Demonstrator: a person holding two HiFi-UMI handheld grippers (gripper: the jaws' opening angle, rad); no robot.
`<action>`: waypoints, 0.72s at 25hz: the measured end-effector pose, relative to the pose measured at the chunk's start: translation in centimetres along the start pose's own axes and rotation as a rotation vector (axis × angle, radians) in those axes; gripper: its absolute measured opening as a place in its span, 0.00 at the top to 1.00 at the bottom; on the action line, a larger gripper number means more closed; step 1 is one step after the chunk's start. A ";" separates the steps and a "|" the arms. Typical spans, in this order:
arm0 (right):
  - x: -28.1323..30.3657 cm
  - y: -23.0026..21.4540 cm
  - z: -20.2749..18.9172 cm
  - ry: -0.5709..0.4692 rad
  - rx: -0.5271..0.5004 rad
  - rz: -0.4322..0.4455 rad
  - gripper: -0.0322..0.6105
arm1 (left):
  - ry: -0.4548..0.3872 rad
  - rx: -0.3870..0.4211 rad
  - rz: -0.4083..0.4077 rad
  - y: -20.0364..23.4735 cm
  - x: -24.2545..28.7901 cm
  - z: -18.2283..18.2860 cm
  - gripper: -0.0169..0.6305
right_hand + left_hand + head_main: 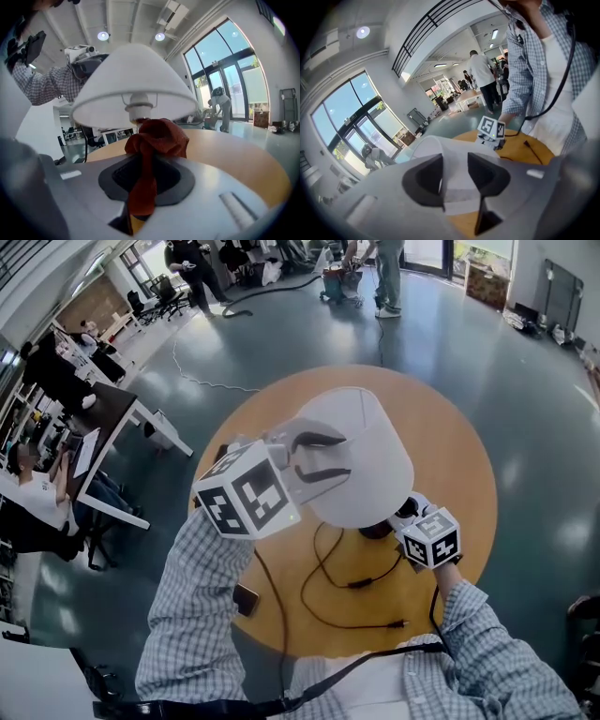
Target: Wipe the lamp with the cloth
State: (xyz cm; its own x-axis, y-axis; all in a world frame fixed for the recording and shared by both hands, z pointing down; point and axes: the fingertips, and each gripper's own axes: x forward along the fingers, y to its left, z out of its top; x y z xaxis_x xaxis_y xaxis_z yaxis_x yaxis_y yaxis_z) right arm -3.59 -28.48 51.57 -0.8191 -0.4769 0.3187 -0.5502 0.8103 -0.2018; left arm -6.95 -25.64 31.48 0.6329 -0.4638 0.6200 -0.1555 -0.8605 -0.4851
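A lamp with a white cone shade (366,442) stands in the middle of a round wooden table (459,456). My left gripper (345,455) reaches in from the left. Its two dark fingers lie over the shade's side with a gap between them, and in the left gripper view only the shade's wall (440,145) shows between them. My right gripper (401,515) is low at the right, by the dark lamp base (375,531), under the shade's rim. It is shut on a bunched red cloth (157,138), which sits just below the bulb socket (139,105).
The lamp's black cord (347,582) loops over the near part of the table and ends in a plug (398,622). A small dark object (246,598) lies at the table's near left edge. Desks and people are far off on the floor around.
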 end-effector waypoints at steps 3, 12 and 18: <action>0.1 -0.6 -4.1 0.103 0.027 -0.019 0.84 | 0.008 0.011 -0.001 -0.4 0.2 0.4 0.72; -1.4 -0.7 -9.7 0.272 0.039 -0.058 0.84 | 0.042 0.106 -0.006 -2.1 0.8 1.9 0.72; -5.8 -0.4 -7.5 0.232 -0.043 -0.074 0.84 | 0.055 0.135 0.009 -2.7 1.4 2.7 0.72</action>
State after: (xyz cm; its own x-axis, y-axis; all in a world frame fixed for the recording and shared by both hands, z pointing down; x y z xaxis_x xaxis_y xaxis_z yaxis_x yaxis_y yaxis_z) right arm 2.60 -23.52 56.76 -0.7153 -0.4483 0.5361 -0.5955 0.7925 -0.1318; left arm -3.64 -23.35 31.99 0.5890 -0.4853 0.6461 -0.0552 -0.8219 -0.5670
